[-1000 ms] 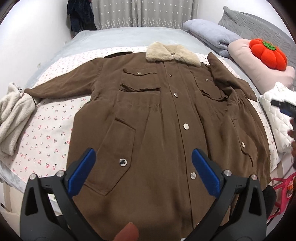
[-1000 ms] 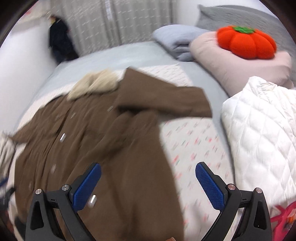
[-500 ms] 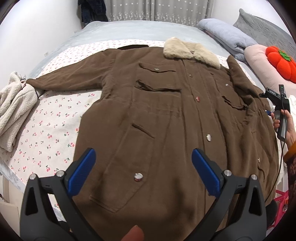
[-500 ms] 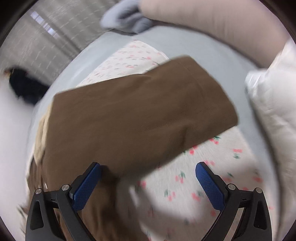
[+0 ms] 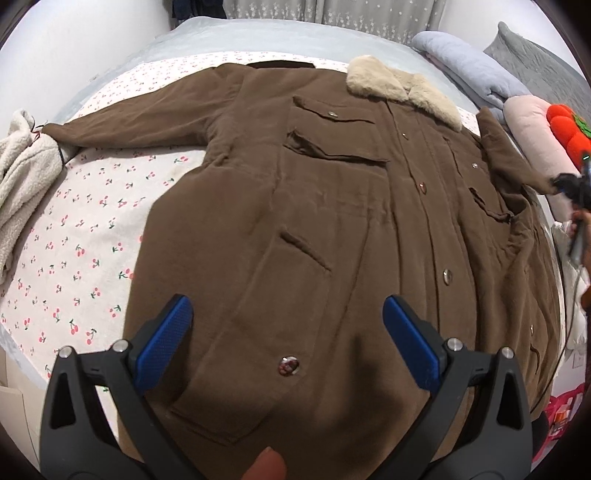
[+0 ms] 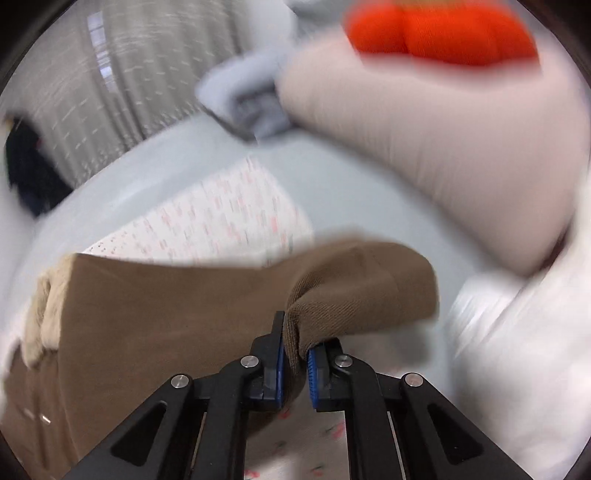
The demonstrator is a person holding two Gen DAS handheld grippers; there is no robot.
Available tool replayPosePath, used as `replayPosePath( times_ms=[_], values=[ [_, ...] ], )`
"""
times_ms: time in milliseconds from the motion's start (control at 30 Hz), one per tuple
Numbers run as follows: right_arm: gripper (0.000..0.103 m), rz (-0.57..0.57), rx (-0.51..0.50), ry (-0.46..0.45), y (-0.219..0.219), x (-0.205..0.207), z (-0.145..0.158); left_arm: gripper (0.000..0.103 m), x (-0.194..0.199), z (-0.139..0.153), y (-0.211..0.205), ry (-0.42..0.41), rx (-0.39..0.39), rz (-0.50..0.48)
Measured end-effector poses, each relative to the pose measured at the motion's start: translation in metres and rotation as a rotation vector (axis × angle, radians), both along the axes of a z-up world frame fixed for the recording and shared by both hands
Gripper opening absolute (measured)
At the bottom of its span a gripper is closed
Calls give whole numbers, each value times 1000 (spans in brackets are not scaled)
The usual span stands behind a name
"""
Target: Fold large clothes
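Bedroom clutter around the edges

Cherry-print sheet (image 5: 85,236) covers the bed, cream fleece (image 5: 22,173) bunched at 9 o'clock. Up around 1-2 o'clock: a grey-blue blanket (image 5: 469,70), a pink pillow (image 5: 535,140) with an orange pumpkin plushie (image 5: 569,129) on it. Dotted curtains (image 5: 332,14) at 12, blurry white quilted thing (image 6: 524,354) at 4.

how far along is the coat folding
Barely started. Done: brown coat lies spread flat on the bed, buttoned. In hand: right gripper, jaws just closed, pinches one sleeve cuff. Left: both sleeves and body unfolded; left gripper hovers open.
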State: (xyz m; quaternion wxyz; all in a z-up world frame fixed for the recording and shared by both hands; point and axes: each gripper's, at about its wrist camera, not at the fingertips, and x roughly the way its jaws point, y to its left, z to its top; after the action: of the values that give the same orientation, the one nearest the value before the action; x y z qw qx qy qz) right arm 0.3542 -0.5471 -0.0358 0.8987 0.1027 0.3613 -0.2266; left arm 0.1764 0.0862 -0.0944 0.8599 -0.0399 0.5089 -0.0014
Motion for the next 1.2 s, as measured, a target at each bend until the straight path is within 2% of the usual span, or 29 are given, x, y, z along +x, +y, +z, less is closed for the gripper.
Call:
replayPosePath(
  times_ms=[67,167,233,300,400,533,633,667,700,767,867,933,1000,1100,1200],
  values=[
    [8,-6,-132,-56,2,-12,39,103,1,0,5,-5,4,10],
    [8,-59,-256,-115,-13,-31,83,103,2,0,9,-10,17,12],
    [8,-111,-343,-115,-33,-43,104,103,4,0,12,-10,23,11],
    [8,-155,-376,-89,-56,-48,112,103,5,0,14,-12,29,11],
    [8,-191,-384,-5,-84,-48,104,103,8,2,21,-22,47,21],
    [13,-279,-425,193,-106,-43,59,103,13,7,38,-39,85,59],
    [31,-340,-392,210,-113,-52,43,103,17,12,57,-45,111,92],
    [45,-367,-402,200,-112,-55,47,103,18,14,63,-50,121,103],
    [63,-397,-431,187,-110,-60,54,103,20,16,71,-56,135,117],
    [81,-421,-479,153,-102,-66,70,103,24,21,90,-65,164,163],
    [85,-350,-441,85,-87,-79,96,103,31,22,118,-65,190,225],
    [87,-265,-389,59,-72,-87,107,103,37,20,132,-54,172,232],
    [94,-138,-313,39,-48,-95,113,103,36,18,137,-52,145,227],
    [101,46,-209,39,-7,-109,107,103,39,11,139,-38,94,201],
    [101,250,-33,42,37,-127,90,103,37,1,139,5,-4,156]
  ],
)
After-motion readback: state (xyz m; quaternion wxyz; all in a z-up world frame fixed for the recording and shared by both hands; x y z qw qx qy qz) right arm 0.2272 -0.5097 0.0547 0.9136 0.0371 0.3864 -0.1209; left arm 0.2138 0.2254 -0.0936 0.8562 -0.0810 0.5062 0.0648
